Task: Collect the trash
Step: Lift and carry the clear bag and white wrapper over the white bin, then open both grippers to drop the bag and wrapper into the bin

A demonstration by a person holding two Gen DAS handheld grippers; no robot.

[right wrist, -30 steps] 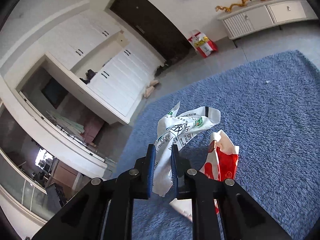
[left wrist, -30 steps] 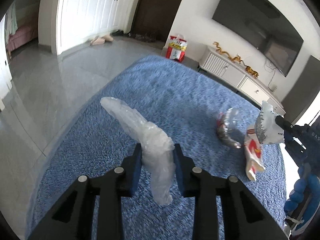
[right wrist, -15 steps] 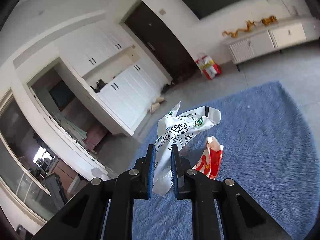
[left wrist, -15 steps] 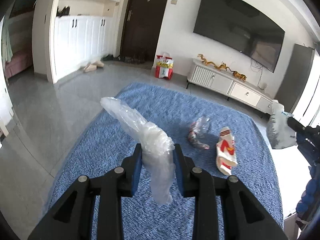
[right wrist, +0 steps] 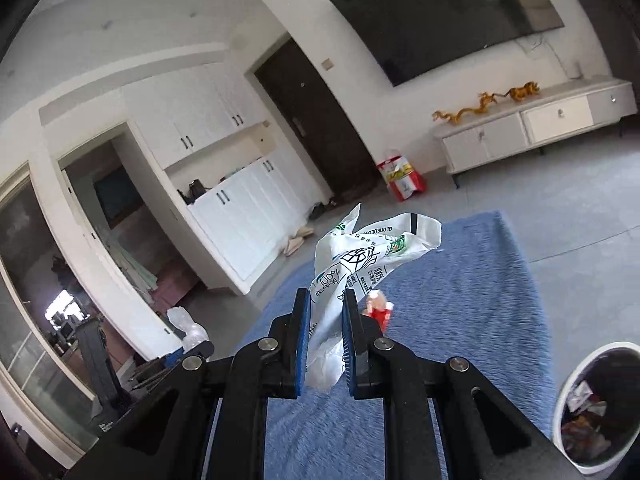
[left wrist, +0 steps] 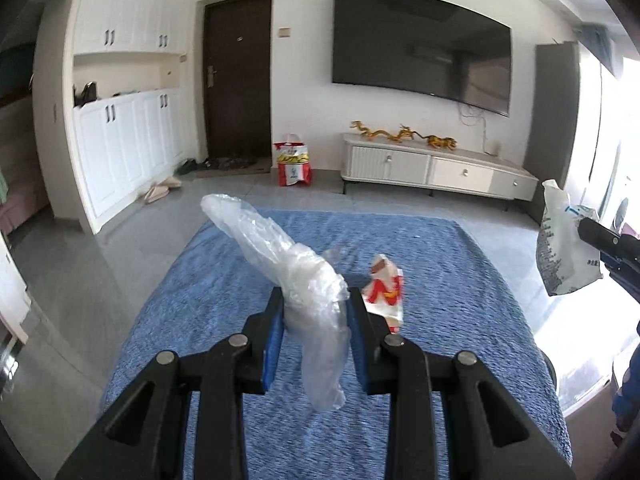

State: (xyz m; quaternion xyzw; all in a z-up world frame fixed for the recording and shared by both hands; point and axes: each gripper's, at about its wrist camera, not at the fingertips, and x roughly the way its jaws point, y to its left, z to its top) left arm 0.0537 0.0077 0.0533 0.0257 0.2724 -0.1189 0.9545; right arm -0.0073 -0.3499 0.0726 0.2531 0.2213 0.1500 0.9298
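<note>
My left gripper (left wrist: 314, 300) is shut on a crumpled clear plastic bag (left wrist: 280, 248) and holds it well above the blue rug (left wrist: 440, 280). My right gripper (right wrist: 324, 300) is shut on a white printed wrapper (right wrist: 368, 252); that wrapper also shows at the right edge of the left wrist view (left wrist: 560, 252). A red and white wrapper (left wrist: 384, 292) lies on the rug, also seen in the right wrist view (right wrist: 378, 308). A white trash bin (right wrist: 596, 408) with rubbish inside stands at the lower right of the right wrist view.
A white TV cabinet (left wrist: 436, 168) stands against the far wall under a wall TV (left wrist: 420, 44). A red and yellow bag (left wrist: 292, 164) sits by the dark door (left wrist: 236, 80). White cupboards (left wrist: 120, 140) line the left wall. Grey tile floor (left wrist: 80, 272) surrounds the rug.
Both grippers have risen and tilted up, each still holding its trash. The rug looks farther away, and the trash bin has come into the right wrist view.
</note>
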